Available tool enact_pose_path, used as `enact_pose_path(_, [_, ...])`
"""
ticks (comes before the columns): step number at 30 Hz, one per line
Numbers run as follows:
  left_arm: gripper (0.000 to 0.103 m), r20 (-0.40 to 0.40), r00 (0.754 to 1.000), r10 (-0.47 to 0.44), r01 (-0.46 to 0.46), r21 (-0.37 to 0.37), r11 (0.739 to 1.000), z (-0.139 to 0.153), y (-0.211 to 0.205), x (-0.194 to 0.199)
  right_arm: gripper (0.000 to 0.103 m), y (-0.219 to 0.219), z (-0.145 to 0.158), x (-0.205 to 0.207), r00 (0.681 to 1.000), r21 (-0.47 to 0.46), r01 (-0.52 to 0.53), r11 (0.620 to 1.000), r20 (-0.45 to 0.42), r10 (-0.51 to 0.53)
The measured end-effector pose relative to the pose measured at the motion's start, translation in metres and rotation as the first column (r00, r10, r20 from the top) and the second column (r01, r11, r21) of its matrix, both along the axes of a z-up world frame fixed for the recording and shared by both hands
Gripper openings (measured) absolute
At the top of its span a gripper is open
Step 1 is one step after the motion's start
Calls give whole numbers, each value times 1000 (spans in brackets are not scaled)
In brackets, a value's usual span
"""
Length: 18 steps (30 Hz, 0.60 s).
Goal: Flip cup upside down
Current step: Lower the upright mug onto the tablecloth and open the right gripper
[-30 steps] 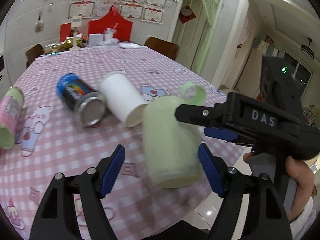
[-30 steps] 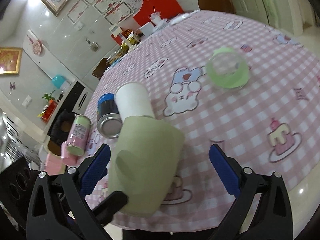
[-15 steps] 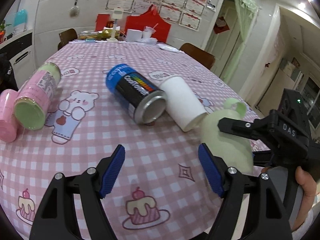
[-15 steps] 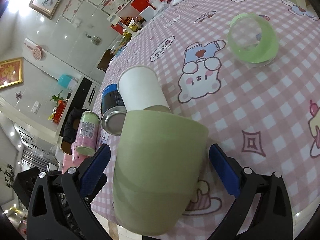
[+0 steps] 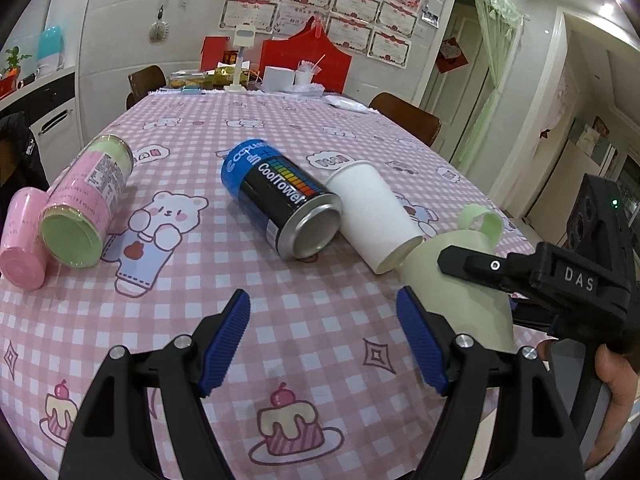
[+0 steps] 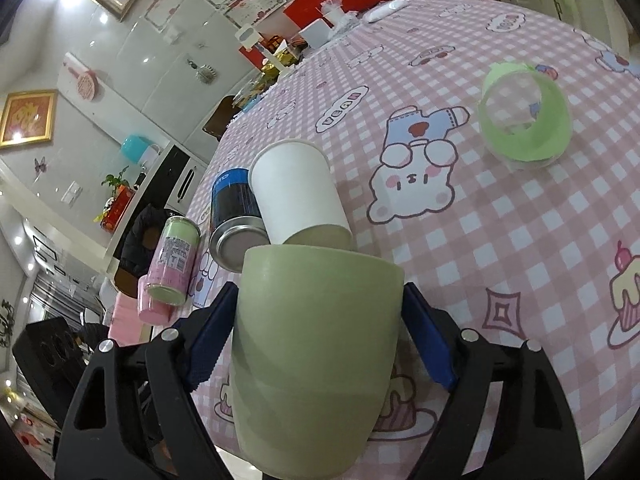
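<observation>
- We hold the green cup [image 6: 316, 356] in our right claw [image 6: 320, 336]. The two blue pads [image 6: 430, 344] press on its sides, one on each side.
- In the right view the cup looks like it sits between the pads with its wide end up the picture and its narrow end close to the camera. We cannot see its opening, so we cannot tell for sure which end is the mouth.
- The cup is up off the pink checked tablecloth [image 6: 520, 216], near the table's front edge. In the left view its handle [image 5: 480, 220] sticks up at the top.
- Our left claw [image 5: 324, 340] is open and holds nothing. The cup [image 5: 456, 300] is off to its right side, just past its right pad.
- So the right claw is the one that has the cup. We think the turn has to come from that wrist, rolling the cup's long line over, end for end.
- A white paper cup [image 6: 296, 192] and a blue and black can [image 6: 232, 216] lie on their sides just behind the green cup. We think we should set it down in front of them, so we do not bump them.
</observation>
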<state>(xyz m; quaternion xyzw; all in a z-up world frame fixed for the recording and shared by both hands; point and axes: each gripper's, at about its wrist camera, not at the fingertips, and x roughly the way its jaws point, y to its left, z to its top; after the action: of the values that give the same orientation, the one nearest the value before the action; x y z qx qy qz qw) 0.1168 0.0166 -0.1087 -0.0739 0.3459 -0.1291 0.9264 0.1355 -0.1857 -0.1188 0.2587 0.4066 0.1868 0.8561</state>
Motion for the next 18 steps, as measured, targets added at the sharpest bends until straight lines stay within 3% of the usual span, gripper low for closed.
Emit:
enact_pose_path(9, [74, 15, 1000, 25, -24, -11, 1000, 4, -1, -1, 78, 0, 33, -25, 979, -217, 104, 971, 197, -60])
enact_pose_path(12, [74, 16, 999, 31, -30, -12, 999, 5, -2, -2, 77, 4, 39, -31, 959, -309, 157, 938, 275, -70])
enact_pose_path(18, [74, 18, 999, 34, -34, -7, 999, 4, -3, -2, 77, 9, 36, -30, 936, -425, 229, 876, 344, -78])
